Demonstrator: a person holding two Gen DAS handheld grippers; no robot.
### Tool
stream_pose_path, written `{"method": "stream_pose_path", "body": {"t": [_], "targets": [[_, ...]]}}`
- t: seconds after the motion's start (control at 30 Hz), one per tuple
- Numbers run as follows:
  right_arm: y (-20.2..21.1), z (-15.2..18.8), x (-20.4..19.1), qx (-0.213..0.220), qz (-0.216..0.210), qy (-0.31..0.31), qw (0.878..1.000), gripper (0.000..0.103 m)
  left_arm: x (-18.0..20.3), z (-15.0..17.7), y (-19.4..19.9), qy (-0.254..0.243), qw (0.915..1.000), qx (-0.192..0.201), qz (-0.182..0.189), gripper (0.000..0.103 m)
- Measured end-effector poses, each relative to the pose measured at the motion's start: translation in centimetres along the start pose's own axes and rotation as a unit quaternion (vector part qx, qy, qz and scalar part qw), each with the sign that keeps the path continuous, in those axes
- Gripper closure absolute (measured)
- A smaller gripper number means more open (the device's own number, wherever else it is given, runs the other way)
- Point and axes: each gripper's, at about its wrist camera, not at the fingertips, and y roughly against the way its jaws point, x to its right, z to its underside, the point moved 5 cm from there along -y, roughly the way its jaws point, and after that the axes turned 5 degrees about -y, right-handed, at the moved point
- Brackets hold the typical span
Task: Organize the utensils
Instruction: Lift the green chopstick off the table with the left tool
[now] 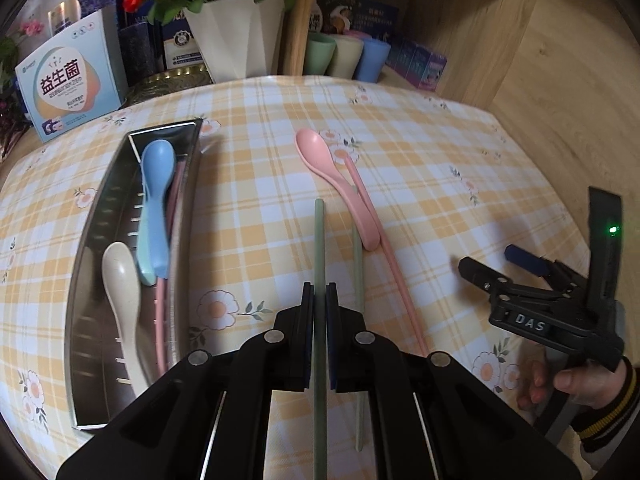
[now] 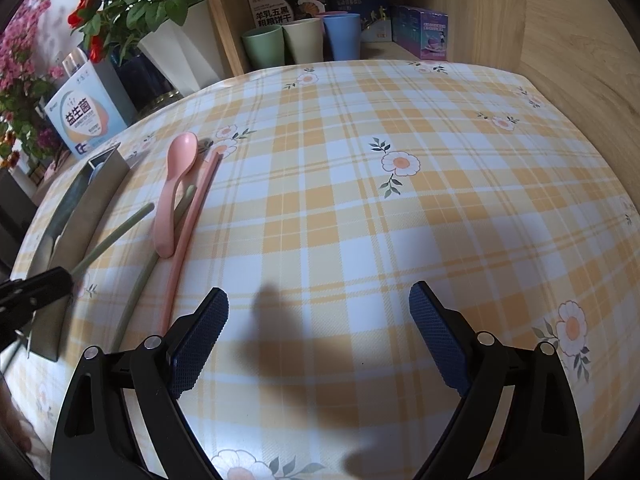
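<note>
While I hold 1 green chopstick (image 1: 319, 240) pinched between the narrow jaws of my left gripper (image 1: 319, 300), I count the job as roughly half done. The steel tray (image 1: 100, 216) on the left of the checked tablecloth (image 1: 420, 168) already has a blue spoon (image 1: 156, 200), a cream spoon (image 1: 120, 300) and a pink stick lying in it; I judge that stick to be a chopstick, though the spoons cover part of it. There seems to be a pale green handle under the blue spoon, but I cannot tell what it belongs to.

Outside the tray I see 3 loose pieces: the pink spoon (image 2: 174, 192), a pink chopstick (image 2: 188, 236) touching it along its right side, and a 2nd green chopstick (image 2: 144, 280) lying partly beneath the spoon. My right gripper (image 2: 320, 332) hangs above bare cloth with its jaws spread wide, holding nothing.

So I reckon 4 items are left, counting the 1 in my grasp, which sits just beside the tray's near wall.
</note>
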Motion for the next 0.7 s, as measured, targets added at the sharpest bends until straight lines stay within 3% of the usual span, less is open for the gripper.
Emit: {"method": "stream_pose_path", "body": {"t": [0.1,0.33,0.53,0.7], "targets": [[0.0,-0.1,0.0,-0.006,0.002,0.001,1.0,0.014,-0.4,0.3,0.4,0.015,0.9997,-0.003,0.019,0.097],[-0.5,-0.1,-0.6,-0.016,0.028,0.019,0.999,0.014,-0.4,2.4,-1.2,0.044,0.9949,-0.054,0.073,0.097],[-0.4,0.0,-0.8,-0.02,0.027,0.026,0.999,0.014,-0.5,3.7,-2.9,0.058,0.9907,-0.092,0.082,0.097],[-0.3,0.0,-0.7,-0.017,0.02,0.024,0.999,0.014,-0.4,3.4,-3.3,0.051,0.9912,-0.097,0.074,0.097]]}}
